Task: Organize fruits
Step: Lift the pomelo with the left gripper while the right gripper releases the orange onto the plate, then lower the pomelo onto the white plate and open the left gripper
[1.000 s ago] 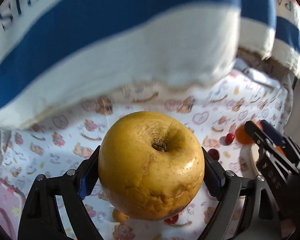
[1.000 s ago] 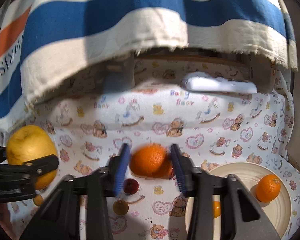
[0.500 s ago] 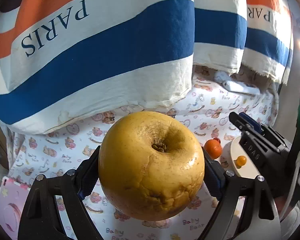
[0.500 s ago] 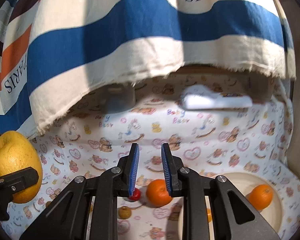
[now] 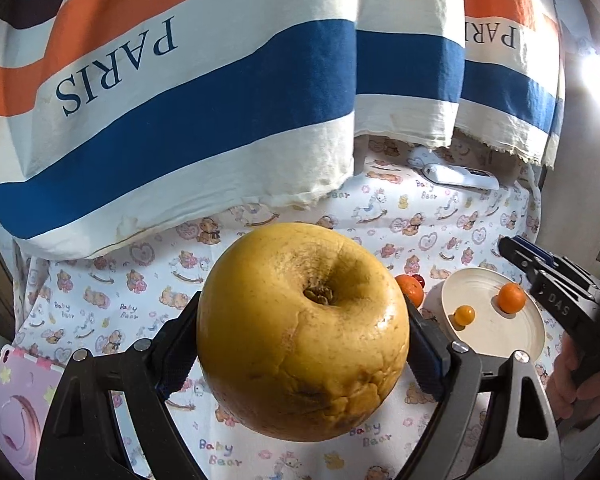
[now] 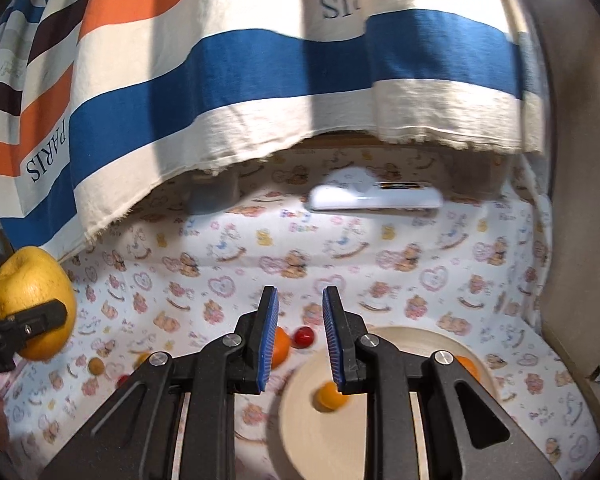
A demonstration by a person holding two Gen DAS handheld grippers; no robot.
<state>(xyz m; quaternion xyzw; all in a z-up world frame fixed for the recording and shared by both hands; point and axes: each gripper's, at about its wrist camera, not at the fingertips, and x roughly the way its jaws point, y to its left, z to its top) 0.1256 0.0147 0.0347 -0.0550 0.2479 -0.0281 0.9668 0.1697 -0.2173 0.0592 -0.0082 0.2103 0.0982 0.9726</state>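
My left gripper (image 5: 302,304) is shut on a large yellow fruit (image 5: 300,340) and holds it above the bear-print cloth. In the right wrist view the same fruit (image 6: 28,284) hangs at the far left. My right gripper (image 6: 300,292) is shut with nothing between its blue pads (image 6: 269,340), raised over the near edge of a cream plate (image 6: 312,440). The plate (image 5: 532,320) holds a mandarin (image 5: 511,298) and a small orange fruit (image 5: 465,315). Beside the plate on the cloth lie an orange (image 6: 281,346) and a small red fruit (image 6: 303,336).
A striped cloth (image 5: 204,92) printed PARIS hangs low over the back of the surface. A white device (image 6: 376,198) lies at the far side. A few tiny fruits (image 6: 96,365) dot the cloth at left. A pink tablet (image 5: 12,400) lies near left. A wall (image 6: 572,200) closes the right.
The right gripper, open around the orange a second ago, has shut empty and drawn back and up; the orange stays on the cloth. The left gripper has lifted back with the yellow fruit.
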